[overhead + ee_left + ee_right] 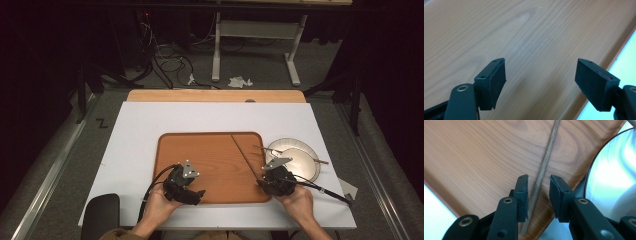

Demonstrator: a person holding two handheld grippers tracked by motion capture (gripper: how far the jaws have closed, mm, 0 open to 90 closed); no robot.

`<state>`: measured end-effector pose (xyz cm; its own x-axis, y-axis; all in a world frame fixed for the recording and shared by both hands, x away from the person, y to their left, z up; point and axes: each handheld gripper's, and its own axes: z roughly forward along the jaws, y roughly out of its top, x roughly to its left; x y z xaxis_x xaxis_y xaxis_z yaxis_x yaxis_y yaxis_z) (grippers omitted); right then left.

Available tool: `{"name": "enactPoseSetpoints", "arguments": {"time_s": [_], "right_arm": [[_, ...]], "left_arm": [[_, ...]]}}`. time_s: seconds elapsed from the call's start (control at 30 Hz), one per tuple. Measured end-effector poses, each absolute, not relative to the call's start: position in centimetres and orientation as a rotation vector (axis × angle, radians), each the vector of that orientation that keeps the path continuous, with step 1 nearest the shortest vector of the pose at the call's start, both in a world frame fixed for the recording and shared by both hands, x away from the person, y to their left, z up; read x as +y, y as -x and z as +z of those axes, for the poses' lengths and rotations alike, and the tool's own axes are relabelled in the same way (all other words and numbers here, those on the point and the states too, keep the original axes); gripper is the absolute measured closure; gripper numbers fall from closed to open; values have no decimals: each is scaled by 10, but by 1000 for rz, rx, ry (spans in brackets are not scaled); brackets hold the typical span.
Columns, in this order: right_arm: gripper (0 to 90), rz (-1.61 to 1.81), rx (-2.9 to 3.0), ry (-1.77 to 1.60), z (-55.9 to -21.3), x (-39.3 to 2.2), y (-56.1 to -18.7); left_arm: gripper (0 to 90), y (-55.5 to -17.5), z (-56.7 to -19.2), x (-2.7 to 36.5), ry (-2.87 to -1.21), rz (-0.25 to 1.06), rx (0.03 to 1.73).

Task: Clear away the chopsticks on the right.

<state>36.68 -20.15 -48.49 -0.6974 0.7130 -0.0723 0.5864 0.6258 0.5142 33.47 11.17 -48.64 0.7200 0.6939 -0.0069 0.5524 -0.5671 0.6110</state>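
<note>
While both hands rest at lower frame, the right gripper (538, 192) has its jaws apart around a thin wooden stick (545, 160) | stick lies diagonally on the wooden tray (210, 150), right-centre | left gripper (540, 82) gapes wide, nothing between.

Black grippers with grey three-cornered plates, black cables, olive sleeve (117, 233).

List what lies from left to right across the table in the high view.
Left gripper → wooden tray → thin stick → right gripper → plate.
</note>
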Motion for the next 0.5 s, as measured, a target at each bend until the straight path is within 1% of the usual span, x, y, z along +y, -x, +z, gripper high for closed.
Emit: {"name": "enactPoseSetpoints", "arguments": {"time_s": [0.33, 0.5], "right_arm": [[676, 852, 2562, -1003, -465, -211, -361], [651, 881, 2521, -954, -454, -220, -362]], "left_arm": [[250, -336, -488, 111, -2336, 322, 949], [251, -338, -489, 111, -2330, 331, 962]]}}
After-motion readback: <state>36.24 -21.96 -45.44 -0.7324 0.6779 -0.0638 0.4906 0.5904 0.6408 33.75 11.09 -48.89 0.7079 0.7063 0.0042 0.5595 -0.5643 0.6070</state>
